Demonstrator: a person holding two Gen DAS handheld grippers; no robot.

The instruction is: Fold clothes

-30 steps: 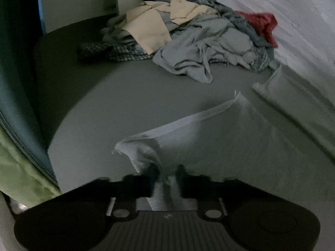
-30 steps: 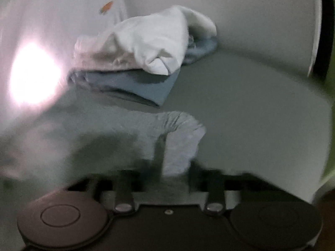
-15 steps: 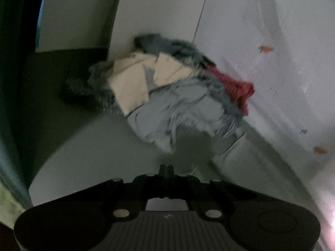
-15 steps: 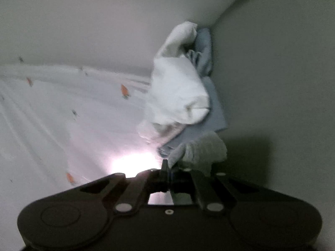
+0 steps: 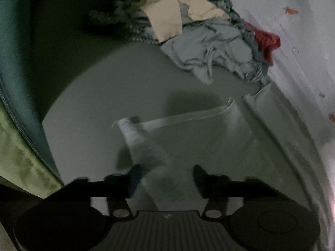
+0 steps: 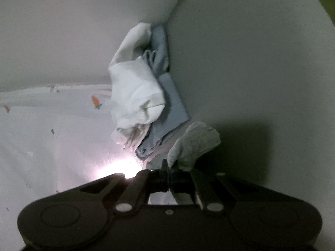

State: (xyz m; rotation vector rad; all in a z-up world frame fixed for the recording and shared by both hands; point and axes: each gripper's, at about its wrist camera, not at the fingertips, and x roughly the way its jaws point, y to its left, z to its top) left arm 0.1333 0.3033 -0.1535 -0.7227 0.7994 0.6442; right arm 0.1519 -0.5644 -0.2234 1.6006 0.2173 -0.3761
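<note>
Left gripper [image 5: 165, 174]: fingers spread wide apart, holding nothing; it hovers over the near end of the grey garment.
Grey garment [image 5: 201, 138]: lies spread on the grey surface [image 5: 125, 79], a pale hem band running across its far edge and 1 narrow folded strip at its left corner, directly ahead of the left finger [image 5: 134, 173]. This part of the view is blurred.
Right gripper [image 6: 168, 172]: fingers pressed together on a bunched corner of pale grey cloth [image 6: 194, 144], which puffs up just beyond the fingertips.
Unfolded pile [image 5: 201, 29]: heaped at the far end of the surface, well apart from the garment; beige pieces on top, a light blue-grey shirt in front, a red item at its right edge, checked fabric at the left.
Folded stack [image 6: 144, 90]: a white garment lying on a blue one, near the held corner.
White sheet [image 6: 41, 125]: printed with small orange motifs, alongside the surface.
Green fabric [image 5: 23, 156]: at the left border of the left wrist view.
</note>
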